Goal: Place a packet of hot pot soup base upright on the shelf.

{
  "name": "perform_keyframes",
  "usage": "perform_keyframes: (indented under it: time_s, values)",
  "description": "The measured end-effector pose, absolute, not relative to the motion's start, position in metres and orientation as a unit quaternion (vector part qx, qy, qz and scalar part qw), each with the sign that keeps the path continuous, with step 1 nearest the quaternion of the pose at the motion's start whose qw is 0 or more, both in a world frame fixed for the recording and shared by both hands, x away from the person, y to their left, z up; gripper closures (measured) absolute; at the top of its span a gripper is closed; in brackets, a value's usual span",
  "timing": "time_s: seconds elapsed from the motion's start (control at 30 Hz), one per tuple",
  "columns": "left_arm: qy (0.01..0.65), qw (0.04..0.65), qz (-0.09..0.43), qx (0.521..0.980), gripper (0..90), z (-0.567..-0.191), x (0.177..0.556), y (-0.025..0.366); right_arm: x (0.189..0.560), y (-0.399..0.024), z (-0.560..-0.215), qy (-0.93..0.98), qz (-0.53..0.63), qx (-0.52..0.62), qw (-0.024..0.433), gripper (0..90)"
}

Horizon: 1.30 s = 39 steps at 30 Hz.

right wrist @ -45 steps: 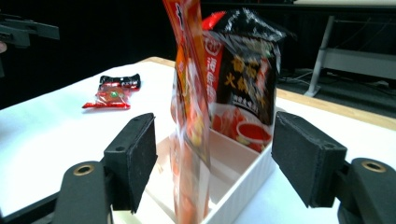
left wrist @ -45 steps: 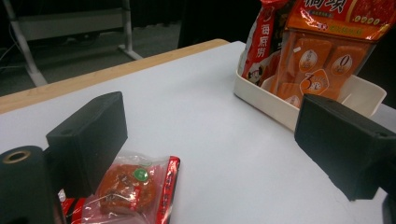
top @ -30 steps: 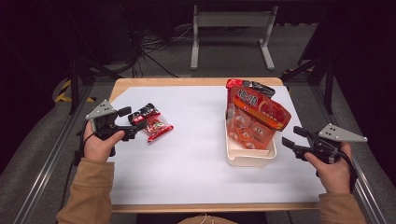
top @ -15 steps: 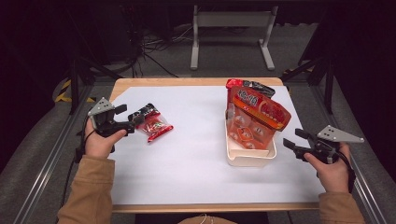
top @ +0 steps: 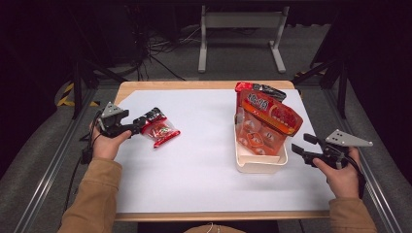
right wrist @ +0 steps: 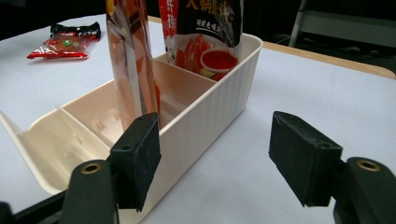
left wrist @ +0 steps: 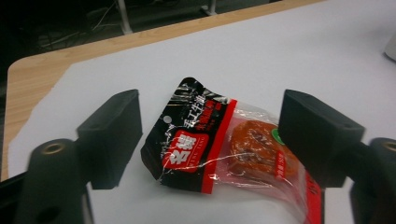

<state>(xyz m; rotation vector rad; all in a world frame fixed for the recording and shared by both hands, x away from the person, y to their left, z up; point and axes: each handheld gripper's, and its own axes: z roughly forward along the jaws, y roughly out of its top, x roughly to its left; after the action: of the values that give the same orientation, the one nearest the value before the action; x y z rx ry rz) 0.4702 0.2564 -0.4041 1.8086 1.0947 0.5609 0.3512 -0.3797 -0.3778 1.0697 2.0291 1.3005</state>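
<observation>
Left gripper (top: 140, 124) now around the snack packet (top: 159, 130)
Its jaws have just been closing, pads not yet touching; right gripper (top: 300, 145) stays open beside the tray (top: 257, 165)

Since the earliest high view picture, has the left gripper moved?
Yes. The left gripper has closed in on the small red snack packet, which lies put; its jaws, just closing, straddle the packet without pressing it.

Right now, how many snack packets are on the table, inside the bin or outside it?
3. One small packet lies flat on the white sheet near the left gripper. Two larger packets stand in the cream bin. More may be hidden behind them.
</observation>
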Motion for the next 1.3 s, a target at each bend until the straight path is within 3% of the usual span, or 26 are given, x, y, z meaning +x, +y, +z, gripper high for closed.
perform_keyframes:
  time_s: [0.33,0.67,1.1,1.3]
  values:
    - [0.466,0.451,0.220,0.729,30.7,-0.422,0.489,0.261,0.352,-0.379,-0.383,0.749,0.473,0.394,0.245,34.2]
    - [0.489,0.421,0.211,0.734,28.1,-0.441,0.504,0.264,0.349,-0.381,-0.386,0.745,0.471,0.404,0.243,35.7]
    - [0.520,0.415,0.149,0.732,26.9,-0.455,0.512,0.264,0.349,-0.379,-0.387,0.747,0.469,0.405,0.239,35.9]
    - [0.507,0.419,0.138,0.741,39.1,-0.456,0.511,0.261,0.349,-0.378,-0.387,0.749,0.469,0.404,0.237,35.9]
